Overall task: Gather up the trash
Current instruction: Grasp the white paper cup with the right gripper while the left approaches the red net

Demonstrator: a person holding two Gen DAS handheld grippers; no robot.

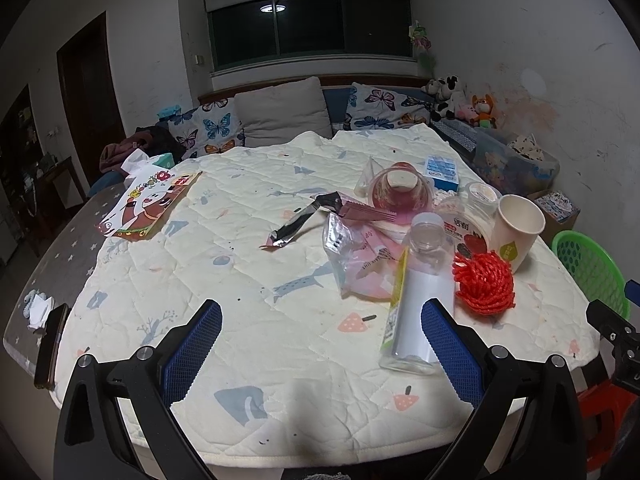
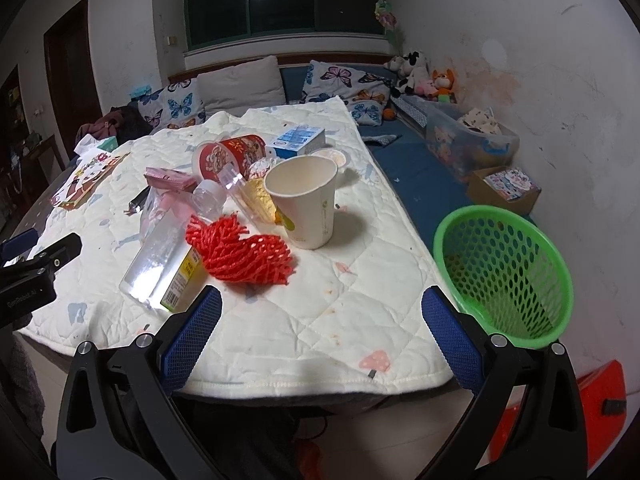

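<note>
Trash lies on a quilted white cloth (image 1: pixel 224 248) over the table. An empty clear plastic bottle (image 1: pixel 420 300) (image 2: pixel 168 252) lies on its side beside a red foam net (image 1: pixel 484 284) (image 2: pixel 244 252). A white paper cup (image 1: pixel 516 228) (image 2: pixel 308 204) stands upright behind it. A red instant-noodle bowl (image 1: pixel 400 192) (image 2: pixel 232 156), a clear plastic bag (image 1: pixel 356 260), a silver wrapper (image 1: pixel 296 224) and a blue-white milk carton (image 1: pixel 442 170) (image 2: pixel 298 140) lie further back. My left gripper (image 1: pixel 320 344) is open and empty, its right finger next to the bottle. My right gripper (image 2: pixel 320 336) is open and empty over the table's near edge.
A green mesh basket (image 2: pixel 504 264) (image 1: pixel 592 268) stands right of the table, beside my right gripper. A picture book (image 1: pixel 148 204) lies at the far left. A phone (image 1: pixel 50 344) and tissue lie at the left table edge. A sofa with cushions runs behind.
</note>
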